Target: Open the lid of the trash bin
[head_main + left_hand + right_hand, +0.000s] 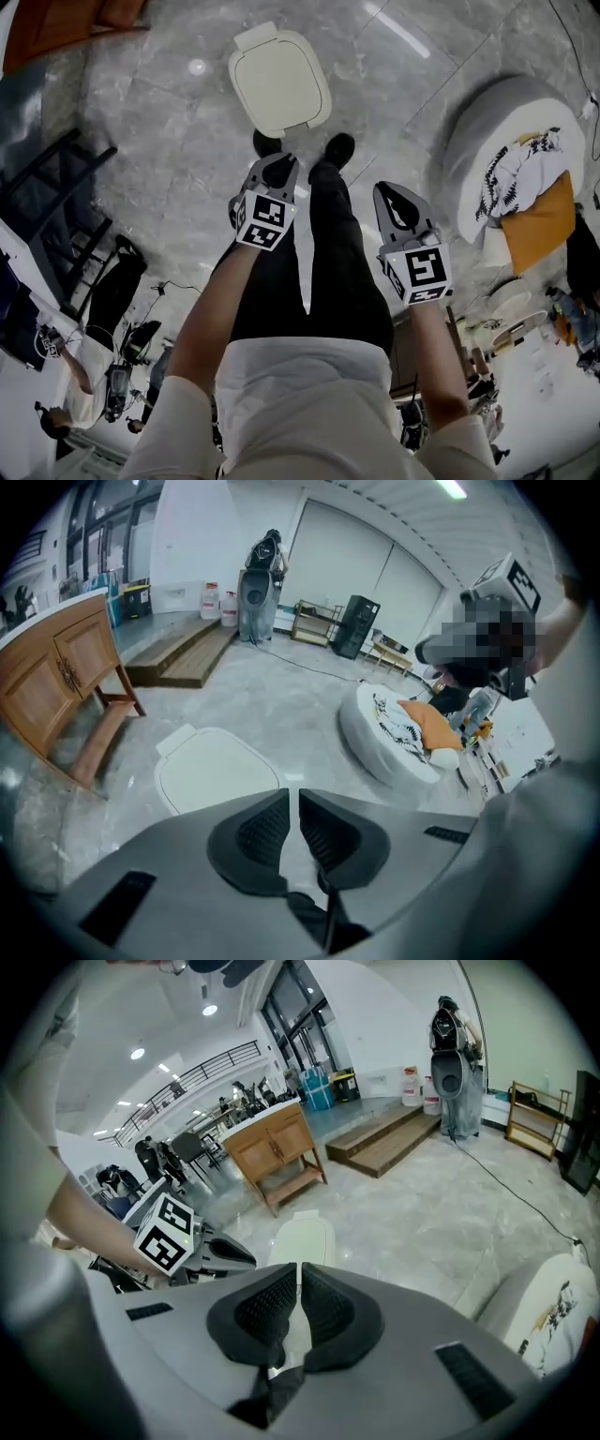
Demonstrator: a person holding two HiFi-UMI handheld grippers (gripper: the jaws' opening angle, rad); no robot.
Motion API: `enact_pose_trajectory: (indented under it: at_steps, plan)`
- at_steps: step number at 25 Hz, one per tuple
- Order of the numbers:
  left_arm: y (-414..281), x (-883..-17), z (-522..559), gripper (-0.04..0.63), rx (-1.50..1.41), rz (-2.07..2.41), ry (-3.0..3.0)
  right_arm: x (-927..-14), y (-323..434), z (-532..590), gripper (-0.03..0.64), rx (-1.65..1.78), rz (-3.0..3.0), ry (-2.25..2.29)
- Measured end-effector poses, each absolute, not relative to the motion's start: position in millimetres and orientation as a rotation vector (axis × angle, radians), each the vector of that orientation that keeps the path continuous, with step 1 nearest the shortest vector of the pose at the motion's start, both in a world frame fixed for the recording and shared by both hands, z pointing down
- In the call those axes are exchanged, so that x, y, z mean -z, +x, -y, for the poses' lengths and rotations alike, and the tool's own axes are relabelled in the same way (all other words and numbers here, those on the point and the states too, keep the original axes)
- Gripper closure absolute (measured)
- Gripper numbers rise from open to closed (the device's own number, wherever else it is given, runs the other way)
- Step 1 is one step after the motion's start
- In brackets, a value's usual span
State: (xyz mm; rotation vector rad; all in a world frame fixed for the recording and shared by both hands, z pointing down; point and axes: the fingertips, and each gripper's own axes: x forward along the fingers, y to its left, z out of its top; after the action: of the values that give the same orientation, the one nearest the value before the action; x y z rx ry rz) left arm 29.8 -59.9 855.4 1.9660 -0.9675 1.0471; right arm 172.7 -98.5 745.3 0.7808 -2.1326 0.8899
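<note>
The trash bin [279,80] stands on the grey marble floor [169,141] right in front of the person's black shoes [337,148]. It is a white, rounded-square thing with its lid [281,75] lying flat and closed, and a small tab juts from the far edge. The person stands over it with both arms stretched forward and down. The left gripper [272,169] points steeply at the floor, its tip near the bin's near edge but apart from it. Its jaws are pressed together with only a thin slit between the ribbed pads, and nothing is caught in them. From that gripper's own view the bin sits just beyond the jaw tips and a little to the left. The right gripper [398,202] hangs further to the side, over bare floor and well clear of the bin. Its jaws are likewise closed up on nothing, and the white bin shows straight ahead past their tips. To the person's right sits a round white pouffe [511,141] heaped with a patterned cloth and an orange cushion. Off to the left a wooden cabinet [56,667] stands on slim legs, and beyond it a low wooden platform [178,653] lies against the wall.
</note>
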Motion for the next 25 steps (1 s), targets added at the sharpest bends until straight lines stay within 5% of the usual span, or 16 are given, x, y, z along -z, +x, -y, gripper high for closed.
enact_pose_trajectory:
  at_steps: [25]
  plan:
    - [43,-1018,30,0.459,-1.451,0.862,1.761,-819,206,77,0.583,-1.018,2.055,0.748]
